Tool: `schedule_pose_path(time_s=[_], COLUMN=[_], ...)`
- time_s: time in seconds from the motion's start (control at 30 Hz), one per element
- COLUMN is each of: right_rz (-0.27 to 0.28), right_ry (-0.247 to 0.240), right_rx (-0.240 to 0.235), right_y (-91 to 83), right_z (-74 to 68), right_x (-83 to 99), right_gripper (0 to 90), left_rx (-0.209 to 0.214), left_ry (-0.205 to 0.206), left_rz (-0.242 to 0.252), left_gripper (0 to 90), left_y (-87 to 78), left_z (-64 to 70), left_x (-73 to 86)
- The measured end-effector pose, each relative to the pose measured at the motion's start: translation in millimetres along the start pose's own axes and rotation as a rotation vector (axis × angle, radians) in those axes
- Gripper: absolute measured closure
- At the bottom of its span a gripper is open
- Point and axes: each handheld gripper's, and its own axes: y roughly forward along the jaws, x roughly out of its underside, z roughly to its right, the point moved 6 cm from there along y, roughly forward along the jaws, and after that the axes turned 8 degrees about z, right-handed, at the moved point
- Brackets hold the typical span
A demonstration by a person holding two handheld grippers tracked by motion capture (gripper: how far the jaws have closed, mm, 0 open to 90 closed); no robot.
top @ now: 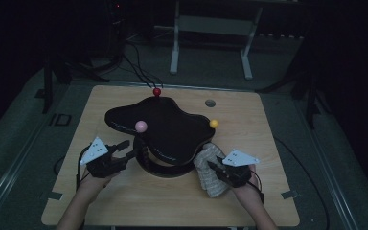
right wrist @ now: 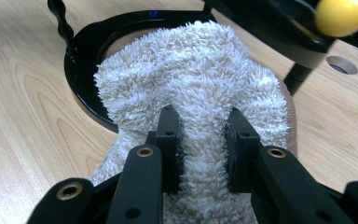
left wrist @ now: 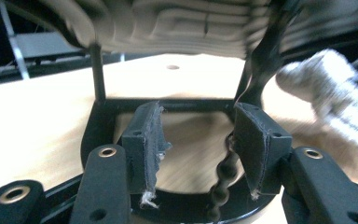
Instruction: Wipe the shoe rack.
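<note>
Tongs (right wrist: 200,135) pinch fluffy white towel (right wrist: 191,79) beside glossy stand (right wrist: 81,70).

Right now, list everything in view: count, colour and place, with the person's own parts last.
Black stand: one, glossy curvy top on posts over a ring base, table centre.
Balls: three on the stand's edge; red at the far side, pink at the left, yellow at the right.
Towel: one, white, fluffy, against the ring base at its right.
Table: one, light wood, with a round hole at the far right.
White frame: one, on the floor beyond the table.
Left gripper: black, open, jaws around the ring base's edge.
Right gripper: black, shut on the towel.
</note>
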Motion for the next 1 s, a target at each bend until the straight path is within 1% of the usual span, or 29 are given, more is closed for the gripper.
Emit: schedule_pose_path(time_s=[0.03,0.1,0.17,0.2,0.23,0.27,0.3,0.33,0.37,0.47,0.53,0.57,0.6,0.7,0.73,0.8,0.87,1.0], right_rz=[0.004,0.009,0.017,0.021,0.027,0.033,0.034,0.032,0.033,0.027,0.029,0.029,0.032,0.013,0.008,0.003,0.002,0.001], right_ry=[0.005,0.023,0.033,0.037,0.047,0.054,0.057,0.06,0.067,0.071,0.079,0.079,0.086,0.09,0.094,0.093,0.089,0.102], right_rx=[0.007,0.015,0.021,0.024,0.024,0.026,0.033,0.036,0.039,0.05,0.056,0.056,0.056,0.047,0.046,0.04,0.039,0.028], right_y=[-1.7,-3.8,-5.3,-6.3,-7.1,-7.9,-8.3,-8.4,-8.6,-8.0,-7.1,-7.1,-6.4,-1.6,-0.8,0.4,0.2,-1.7], right_z=[1.3,2.5,2.3,2.1,2.0,2.0,2.2,2.7,3.3,3.5,3.2,3.2,2.8,1.1,0.7,0.2,-0.1,-0.4], right_x=[0.5,1.6,2.6,3.2,3.7,4.1,4.6,5.3,5.9,7.8,9.6,9.6,10.9,17.1,18.3,19.1,18.8,18.0], right_gripper=[71.5,71.5,71.6,71.6,71.5,71.6,71.6,71.6,71.6,71.6,71.6,71.6,71.6,71.6,71.6,71.6,71.6,71.6], left_rx=[-0.016,-0.044,-0.051,-0.055,-0.057,-0.061,-0.066,-0.062,-0.062,-0.06,-0.048,-0.048,-0.05,-0.038,-0.047,-0.043,-0.043,-0.019], left_ry=[0.009,0.043,0.067,0.08,0.09,0.095,0.09,0.09,0.092,0.091,0.09,0.09,0.104,0.103,0.108,0.102,0.085,0.083], left_rz=[-0.014,-0.047,-0.066,-0.077,-0.082,-0.087,-0.085,-0.083,-0.077,-0.07,-0.073,-0.073,-0.076,-0.075,-0.078,-0.08,-0.079,-0.08], left_gripper=[52.7,58.8,68.8,69.5,72.4,75.9,77.7,79.4,84.4,87.6,87.7,88.3,88.3,88.2,88.4,88.4,88.4,88.2], left_y=[2.9,8.2,12.1,14.1,16.1,18.0,20.2,21.8,23.6,28.0,30.8,30.8,33.2,36.0,36.9,37.6,38.0,39.3], left_z=[-0.8,-3.1,-3.9,-3.9,-3.7,-3.7,-3.4,-2.8,-1.7,1.0,3.6,3.6,6.4,11.7,12.6,13.6,15.2,27.6], left_x=[4.3,12.2,18.2,20.7,22.7,24.3,25.5,26.3,27.1,30.2,33.1,33.1,35.3,36.6,36.9,37.6,38.4,39.4])
